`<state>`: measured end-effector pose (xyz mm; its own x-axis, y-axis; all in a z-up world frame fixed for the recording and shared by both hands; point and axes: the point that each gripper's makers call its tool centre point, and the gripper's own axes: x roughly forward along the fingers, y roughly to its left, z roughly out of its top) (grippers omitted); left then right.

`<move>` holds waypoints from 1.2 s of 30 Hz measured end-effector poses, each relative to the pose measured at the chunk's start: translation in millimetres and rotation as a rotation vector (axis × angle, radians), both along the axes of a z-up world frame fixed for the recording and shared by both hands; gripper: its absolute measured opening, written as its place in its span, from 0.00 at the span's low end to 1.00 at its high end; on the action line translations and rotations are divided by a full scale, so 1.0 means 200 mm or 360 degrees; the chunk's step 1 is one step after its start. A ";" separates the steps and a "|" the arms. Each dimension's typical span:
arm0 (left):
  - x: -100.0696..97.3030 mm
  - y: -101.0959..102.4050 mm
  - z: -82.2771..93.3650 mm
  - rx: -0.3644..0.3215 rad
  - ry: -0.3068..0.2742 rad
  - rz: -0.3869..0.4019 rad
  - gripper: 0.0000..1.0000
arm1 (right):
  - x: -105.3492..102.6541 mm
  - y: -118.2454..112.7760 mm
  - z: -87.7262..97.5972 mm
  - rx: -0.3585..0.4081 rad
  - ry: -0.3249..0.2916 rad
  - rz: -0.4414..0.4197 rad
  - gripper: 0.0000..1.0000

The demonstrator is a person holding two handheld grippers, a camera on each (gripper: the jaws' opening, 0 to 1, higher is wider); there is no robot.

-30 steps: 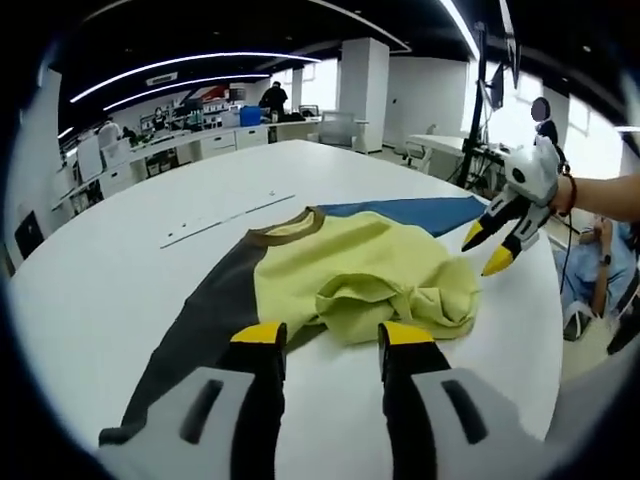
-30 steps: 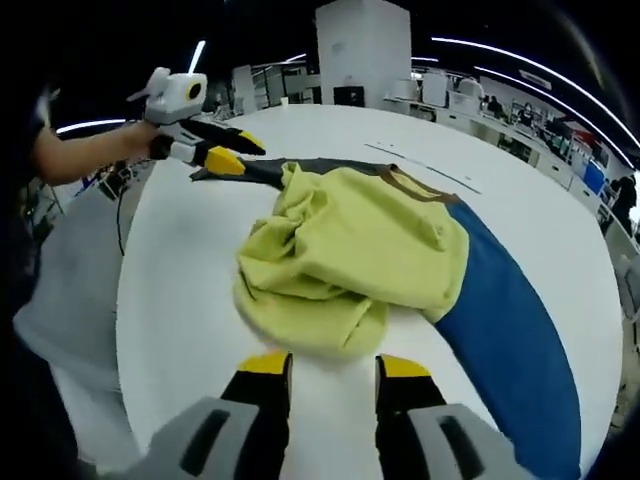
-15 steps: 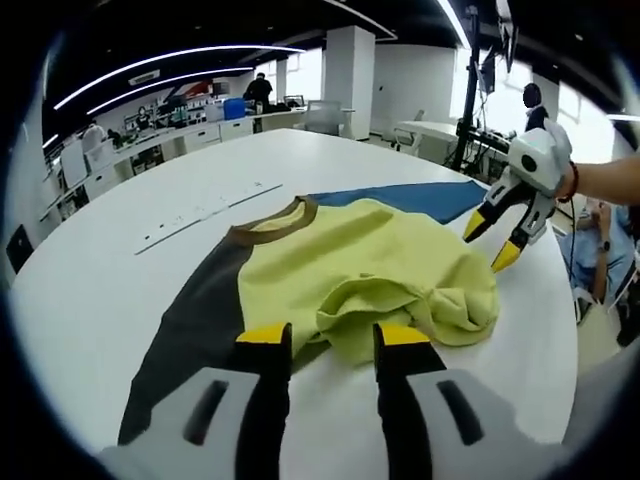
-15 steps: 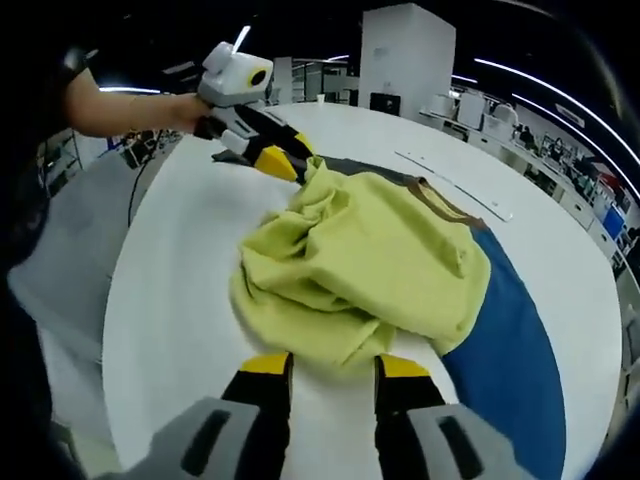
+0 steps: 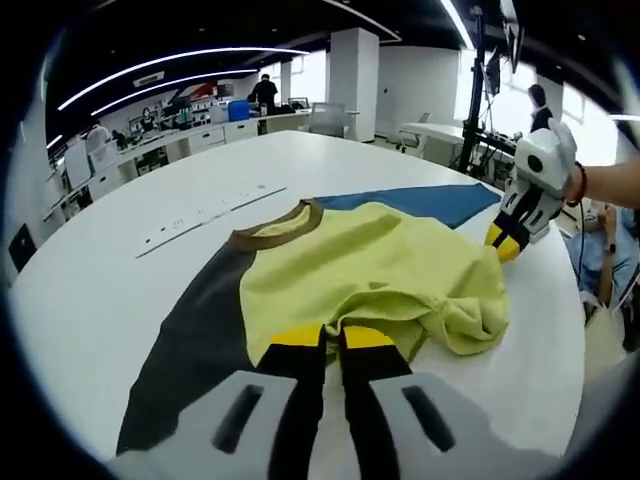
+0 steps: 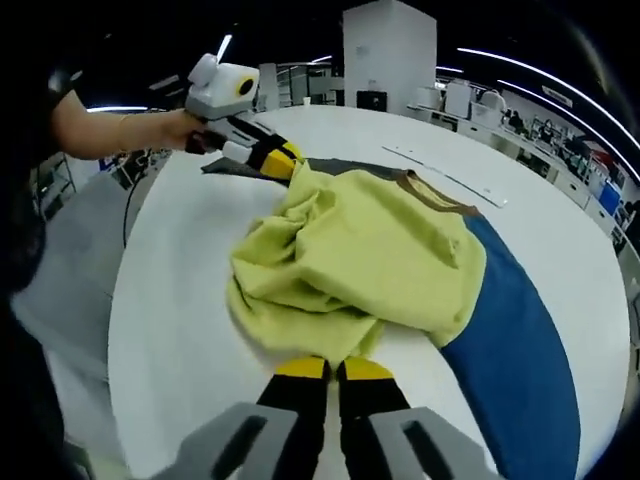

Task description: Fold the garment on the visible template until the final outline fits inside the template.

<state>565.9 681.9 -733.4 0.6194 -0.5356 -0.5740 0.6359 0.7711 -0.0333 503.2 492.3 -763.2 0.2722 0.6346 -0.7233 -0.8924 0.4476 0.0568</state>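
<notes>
A yellow-green shirt with a brown collar lies bunched on a flat template, dark grey on one half and blue on the other. My left gripper is shut on the shirt's near hem. At the shirt's right edge, my right gripper pinches the cloth. In the right gripper view the shirt rests on the template's blue half. There my right gripper is shut on the crumpled near edge. My left gripper holds the far left corner.
The round white table carries a thin pale strip beyond the collar. Its edge curves close behind the right gripper. A person's arm reaches in from the left. Office desks and people stand far behind.
Both grippers were open above the cloth. Both have since dropped onto the shirt's edges and shut on them.
</notes>
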 end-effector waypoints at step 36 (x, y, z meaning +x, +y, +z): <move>-0.65 0.22 0.14 -0.0052 0.0000 0.0115 0.00 | -0.30 -0.05 0.04 -0.0068 0.0151 -0.0259 0.00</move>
